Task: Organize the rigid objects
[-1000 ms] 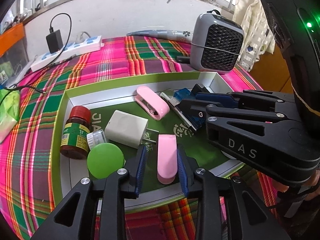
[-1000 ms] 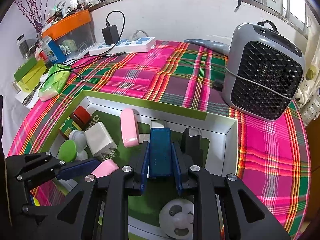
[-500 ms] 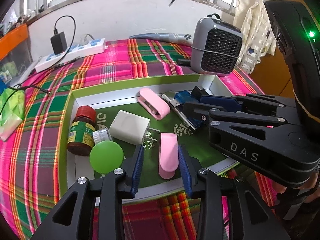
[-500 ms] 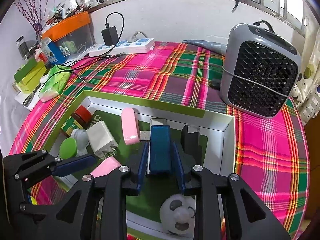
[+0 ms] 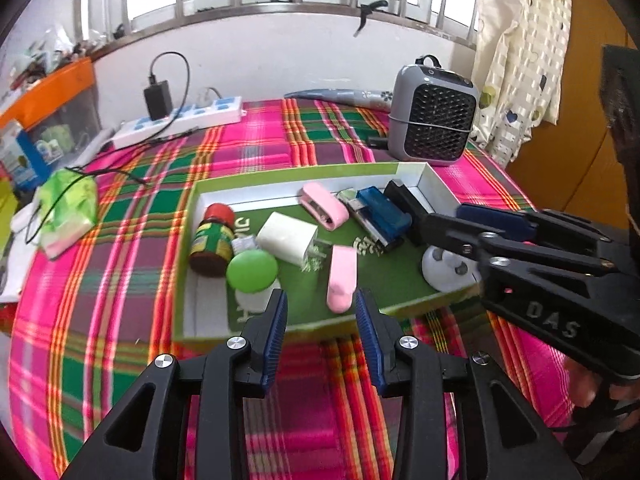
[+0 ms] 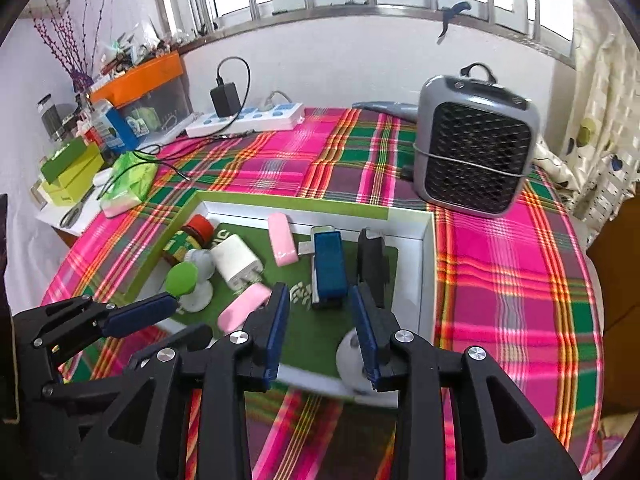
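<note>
Left wrist view looks down on a plaid tablecloth with a grey heater at its far edge and a green-rimmed tray in the middle. Inside the tray lie a brown bottle with a red cap, a white charger, a blue stapler by the far right corner, a black clip just right of it, a round green lid, one pink case near the far wall and another pink case near the front rim. The left gripper hangs over the front rim, jaws parted and holding nothing — the nearer pink case lies just beyond its fingertips. The right gripper has just been opening; its jaws stand apart and empty — the blue stapler rests on the tray floor ahead of them.
</note>
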`<state>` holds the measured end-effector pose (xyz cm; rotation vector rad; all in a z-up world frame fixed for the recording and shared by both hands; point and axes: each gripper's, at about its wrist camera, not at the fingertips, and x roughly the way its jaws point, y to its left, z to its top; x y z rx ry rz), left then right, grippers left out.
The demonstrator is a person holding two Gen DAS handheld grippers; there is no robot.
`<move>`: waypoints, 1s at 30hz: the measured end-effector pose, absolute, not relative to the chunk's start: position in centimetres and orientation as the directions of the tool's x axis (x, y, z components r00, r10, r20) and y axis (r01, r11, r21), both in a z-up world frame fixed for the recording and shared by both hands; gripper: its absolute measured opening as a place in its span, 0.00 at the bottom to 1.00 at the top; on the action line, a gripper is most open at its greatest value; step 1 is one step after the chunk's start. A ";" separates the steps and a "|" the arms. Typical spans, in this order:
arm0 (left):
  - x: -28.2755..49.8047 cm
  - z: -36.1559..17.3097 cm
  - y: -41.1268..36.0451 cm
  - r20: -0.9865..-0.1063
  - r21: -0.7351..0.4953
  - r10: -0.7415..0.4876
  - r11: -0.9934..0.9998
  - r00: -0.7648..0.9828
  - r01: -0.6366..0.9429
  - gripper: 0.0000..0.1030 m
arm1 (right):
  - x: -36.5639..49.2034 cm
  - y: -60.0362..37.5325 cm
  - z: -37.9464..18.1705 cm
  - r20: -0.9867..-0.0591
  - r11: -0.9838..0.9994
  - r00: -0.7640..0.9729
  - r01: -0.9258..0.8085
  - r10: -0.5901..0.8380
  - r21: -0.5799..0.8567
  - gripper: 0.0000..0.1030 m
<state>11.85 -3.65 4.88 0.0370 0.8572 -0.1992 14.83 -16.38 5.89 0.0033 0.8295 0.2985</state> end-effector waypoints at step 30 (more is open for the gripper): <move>4.1 0.7 -2.8 -0.793 -0.054 -0.114 0.992 0.599 0.116 0.33 | 5.0 -16.6 0.6 -0.788 0.992 0.607 -0.120 0.105 0.040 0.42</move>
